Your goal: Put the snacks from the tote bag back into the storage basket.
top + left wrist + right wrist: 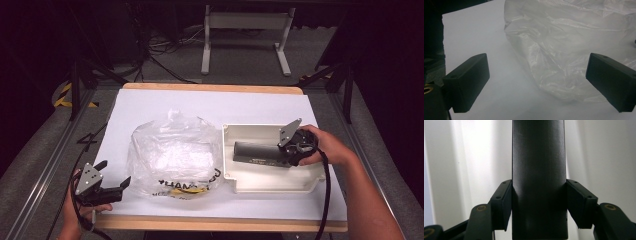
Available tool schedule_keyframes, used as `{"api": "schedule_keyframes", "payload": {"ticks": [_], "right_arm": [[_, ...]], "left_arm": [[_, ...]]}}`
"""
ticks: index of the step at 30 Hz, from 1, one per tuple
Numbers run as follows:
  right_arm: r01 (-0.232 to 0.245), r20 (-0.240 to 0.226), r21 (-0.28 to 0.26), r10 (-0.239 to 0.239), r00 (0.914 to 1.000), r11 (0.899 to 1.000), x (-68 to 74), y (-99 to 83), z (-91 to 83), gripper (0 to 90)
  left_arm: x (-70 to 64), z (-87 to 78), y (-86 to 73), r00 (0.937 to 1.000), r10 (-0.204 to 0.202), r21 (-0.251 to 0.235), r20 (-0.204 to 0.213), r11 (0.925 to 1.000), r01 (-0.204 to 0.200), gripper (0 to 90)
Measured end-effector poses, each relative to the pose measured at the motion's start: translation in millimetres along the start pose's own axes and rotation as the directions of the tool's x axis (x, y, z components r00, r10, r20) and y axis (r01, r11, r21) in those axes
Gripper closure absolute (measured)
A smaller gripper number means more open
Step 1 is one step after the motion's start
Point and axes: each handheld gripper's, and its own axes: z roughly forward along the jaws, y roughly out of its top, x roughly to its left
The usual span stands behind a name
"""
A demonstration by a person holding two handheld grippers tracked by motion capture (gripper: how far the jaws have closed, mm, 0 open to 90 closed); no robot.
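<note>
A dark grey bar [256, 151] lies lengthwise inside a shallow white tray [265, 182] on the right half of the table. My right gripper [294, 149] is shut on the bar's right end; in the right gripper view its jaws press both sides of the bar [539, 177]. A crumpled clear plastic bag [172, 157] with black and yellow print sits left of the tray. My left gripper [116, 178] stands open near the table's front left corner, its jaws wide apart and pointing at the bag [564, 50], a short way off it.
A white sheet [150, 102] covers the wooden table. Cables trail from both grippers over the front edge. Beyond the table, a white desk frame [245, 37] stands on the grey floor, with dark stands at either side.
</note>
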Motion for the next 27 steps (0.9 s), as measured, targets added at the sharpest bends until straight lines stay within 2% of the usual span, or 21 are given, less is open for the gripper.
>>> {"api": "schedule_keyframes", "payload": {"ticks": [6,15,23,27], "right_arm": [[0.000,0.009,0.018,-0.001,1.0000,1.000,1.9,-0.2,3.3,42.2],[-0.011,0.026,0.007,0.010,0.9996,1.000,2.1,-0.1,2.9,41.5],[-0.009,0.064,-0.001,0.009,0.9979,1.000,2.6,1.2,-2.0,40.0],[-0.025,0.075,-0.006,0.026,0.9969,1.000,2.5,1.1,-3.8,37.5]], "left_arm": [[-0.7,1.4,0.0,1.0000,0.007,0.004,0.003,1.0000,-0.007,6.0],[-0.2,1.8,-0.4,0.9999,0.012,0.009,0.012,0.9999,-0.012,6.0],[-0.3,1.3,-0.4,0.9998,0.010,0.006,0.015,0.9999,-0.010,5.9],[-0.1,1.9,-0.5,0.9998,0.012,0.009,0.018,0.9999,-0.012,5.8]]}}
